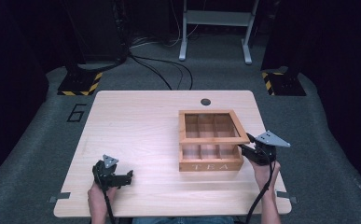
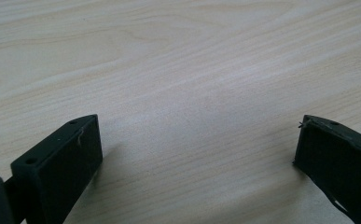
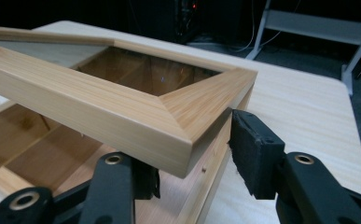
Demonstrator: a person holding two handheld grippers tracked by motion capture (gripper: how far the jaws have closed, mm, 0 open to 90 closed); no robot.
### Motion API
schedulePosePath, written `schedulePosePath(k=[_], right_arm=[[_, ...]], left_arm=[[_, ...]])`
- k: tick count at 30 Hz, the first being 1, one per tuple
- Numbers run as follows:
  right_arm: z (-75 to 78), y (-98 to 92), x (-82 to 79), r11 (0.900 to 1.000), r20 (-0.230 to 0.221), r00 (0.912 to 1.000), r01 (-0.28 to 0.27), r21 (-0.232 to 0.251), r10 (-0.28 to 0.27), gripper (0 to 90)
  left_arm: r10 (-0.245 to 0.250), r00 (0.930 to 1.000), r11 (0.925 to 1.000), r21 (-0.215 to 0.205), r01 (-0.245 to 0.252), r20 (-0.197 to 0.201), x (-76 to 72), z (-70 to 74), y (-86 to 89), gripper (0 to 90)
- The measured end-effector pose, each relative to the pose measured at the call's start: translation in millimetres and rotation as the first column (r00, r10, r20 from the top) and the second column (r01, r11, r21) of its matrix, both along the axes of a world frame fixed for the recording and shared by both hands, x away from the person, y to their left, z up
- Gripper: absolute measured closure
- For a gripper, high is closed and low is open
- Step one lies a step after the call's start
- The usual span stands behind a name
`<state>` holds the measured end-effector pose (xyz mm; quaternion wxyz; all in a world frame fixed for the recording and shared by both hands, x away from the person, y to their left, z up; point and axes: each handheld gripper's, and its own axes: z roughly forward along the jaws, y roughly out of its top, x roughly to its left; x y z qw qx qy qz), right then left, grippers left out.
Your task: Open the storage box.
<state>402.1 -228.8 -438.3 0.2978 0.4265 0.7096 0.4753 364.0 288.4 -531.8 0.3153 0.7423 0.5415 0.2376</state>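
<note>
One wooden tea box point(image 1: 210, 164) sits on the worktop point(image 1: 136, 126), with its lid point(image 1: 214, 140) raised at the front and tilted up. The box is light wood with the word TEA on its front wall. The lid is a mitred wooden frame around a clear pane, through which the dividers below can be seen. Inside, thin wooden dividers split the box into compartments: three show in the front row under the lifted edge, and three more show through the pane behind them. All of these look empty.

The right gripper point(image 1: 249, 148) is at the box's front right corner. In the right gripper view, the lid's corner point(image 3: 187, 116) lies between its fingers. One finger point(image 3: 253, 154) sits just beside the outer edge of the frame, and the other is tucked under the frame, partly hidden by it. The fingers are closed in on that corner, holding the lid up off the box.

The left gripper point(image 1: 123, 178) rests low over bare worktop, well apart from the box. In the left gripper view its two fingers point(image 2: 71, 163) are spread wide, with plain wood grain between them and nothing held.

There are two grippers, one box and one lid.
</note>
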Motion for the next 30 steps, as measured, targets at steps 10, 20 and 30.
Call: schedulePosePath(k=[10,20,30], right_arm=[[16.6,0.9,9.0,0.999,0.019,0.9997,0.011,0.038,-0.012,53.6],[31.4,1.7,22.5,0.999,0.036,0.9993,0.011,0.054,-0.013,54.6],[38.4,-4.2,34.3,0.995,0.041,0.9991,-0.016,0.094,0.012,56.3]], left_arm=[[0.003,1.0000,1.0000,0.002,-0.003,0.005,-0.1,-0.3,-0.3,0.4],[0.003,1.0000,1.0000,0.002,-0.003,0.006,-0.1,-0.3,-0.4,0.5],[-0.001,1.0000,1.0000,-0.001,0.001,0.000,0.1,-0.1,0.1,0.4]])
